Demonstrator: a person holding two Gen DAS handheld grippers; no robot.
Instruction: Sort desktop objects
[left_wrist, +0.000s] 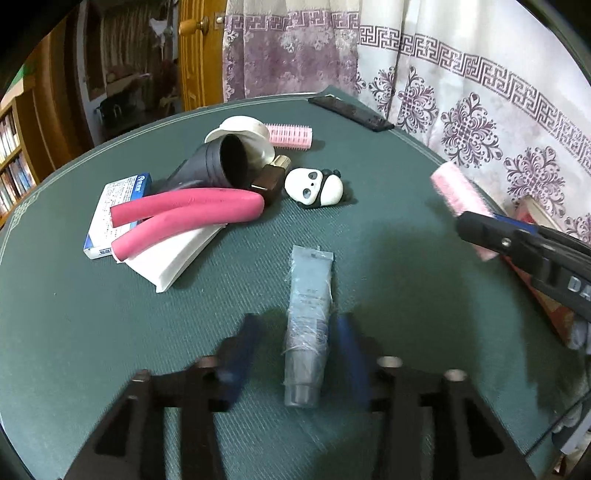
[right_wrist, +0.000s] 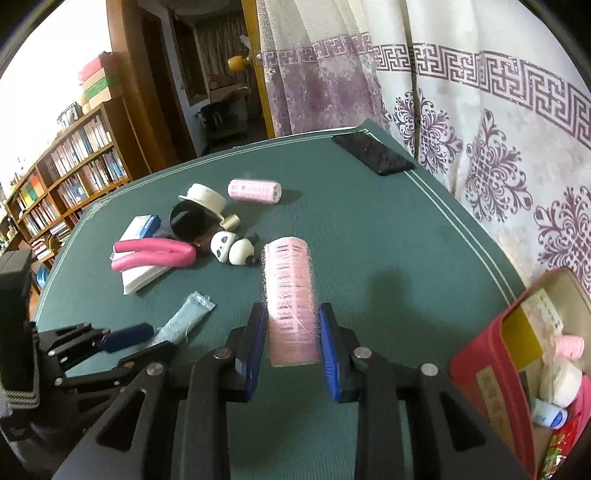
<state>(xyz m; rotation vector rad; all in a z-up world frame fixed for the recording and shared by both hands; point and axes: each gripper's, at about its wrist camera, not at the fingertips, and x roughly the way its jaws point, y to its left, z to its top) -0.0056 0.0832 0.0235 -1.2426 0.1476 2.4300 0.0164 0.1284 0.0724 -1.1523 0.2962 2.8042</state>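
The red box (right_wrist: 491, 354) is cut off at the frame edge, its label print too small to read. The right gripper (right_wrist: 291, 328) clamps a pink hair roller (right_wrist: 291, 295) above the green bench (left_wrist: 388, 206). The left gripper (left_wrist: 301, 343) stands open around a grey tube (left_wrist: 308, 321) lying on the bench, pads apart from it. Bookshelves (right_wrist: 70, 166) and a patterned curtain (right_wrist: 480, 129) stand behind.

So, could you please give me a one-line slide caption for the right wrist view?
Right gripper carrying a pink hair roller over the green table toward the red box.

Tube (left_wrist: 308, 325) before panda (left_wrist: 318, 185) — phone (left_wrist: 351, 112) behind.
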